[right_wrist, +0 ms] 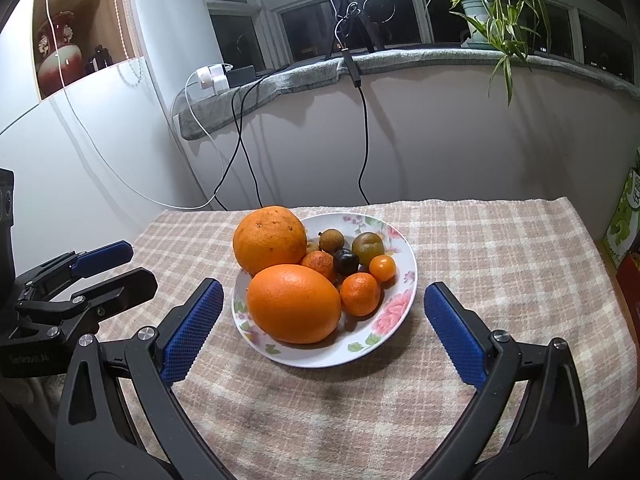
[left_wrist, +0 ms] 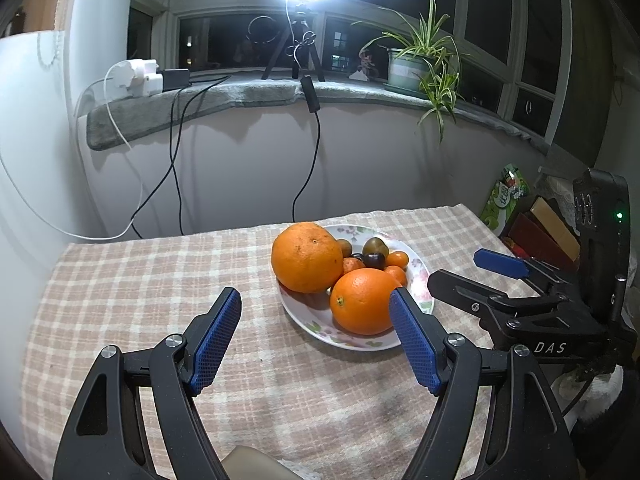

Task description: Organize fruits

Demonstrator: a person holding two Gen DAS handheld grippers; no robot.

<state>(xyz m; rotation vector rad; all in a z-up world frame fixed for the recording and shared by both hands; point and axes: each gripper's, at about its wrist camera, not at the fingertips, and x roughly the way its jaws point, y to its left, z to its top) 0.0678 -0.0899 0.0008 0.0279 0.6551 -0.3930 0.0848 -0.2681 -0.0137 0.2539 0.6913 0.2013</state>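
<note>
- Orange fruit fills a flowered white plate on the checked cloth that covers the counter; the plate sits near the middle of the cloth.
- At the plate's left rear sits a big rough-skinned orange, and just in front of it, touching, a smoother oval orange.
- To their right lie the small fruits, packed close: a reddish mandarin, a brown longan, a dark plum, a green-brown fruit, a little orange tomato-like fruit and a small mandarin nearest the front.
- Behind the counter, from the left: a niche with a red vase, white chargers with cables hanging down the wall, a tripod under a bright lamp, and a potted spider plant on the grey-covered sill.
- A green carton stands off the counter's right edge.
- Nothing lies on the cloth between either tool and the plate.
- Left tool hovers over bare cloth left of the plate, fingers spread apart, holding nothing; its right finger overlaps the oval orange only in view.
- Right tool is released wide, its blue pads flanking the plate's near side without touching it; empty.
</note>
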